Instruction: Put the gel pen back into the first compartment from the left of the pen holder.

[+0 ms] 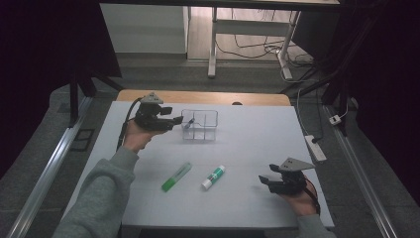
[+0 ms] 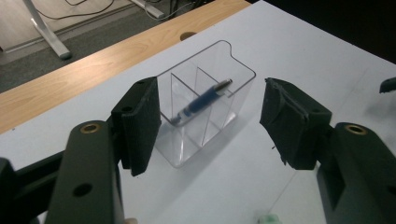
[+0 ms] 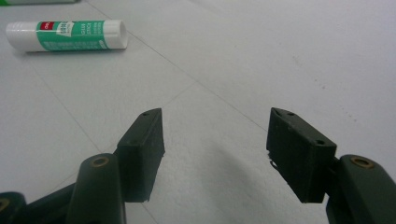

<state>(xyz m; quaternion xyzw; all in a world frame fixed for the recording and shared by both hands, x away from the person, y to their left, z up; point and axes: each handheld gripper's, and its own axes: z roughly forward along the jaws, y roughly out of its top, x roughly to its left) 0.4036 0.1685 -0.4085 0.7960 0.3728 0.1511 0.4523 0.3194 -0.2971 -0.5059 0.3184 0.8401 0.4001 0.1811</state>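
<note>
Left gripper (image 1: pixel 184 120) we found hovering beside the clear divided organizer (image 1: pixel 199 125), jaws spread wide and gripping nothing; a blue pen (image 2: pixel 201 102) lay tilted inside the organizer, blurred. On the white table (image 1: pixel 257 144) we noted a green marker (image 1: pixel 177 176), then a glue stick (image 1: pixel 213 177). Right gripper (image 1: pixel 265 181) rested low near the table's front right, jaws likewise spread, empty.

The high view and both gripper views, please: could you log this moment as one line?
left gripper: open, at clear organizer | blue pen: leaning in organizer | right gripper: open, idle | glue stick, green marker: on table
</note>
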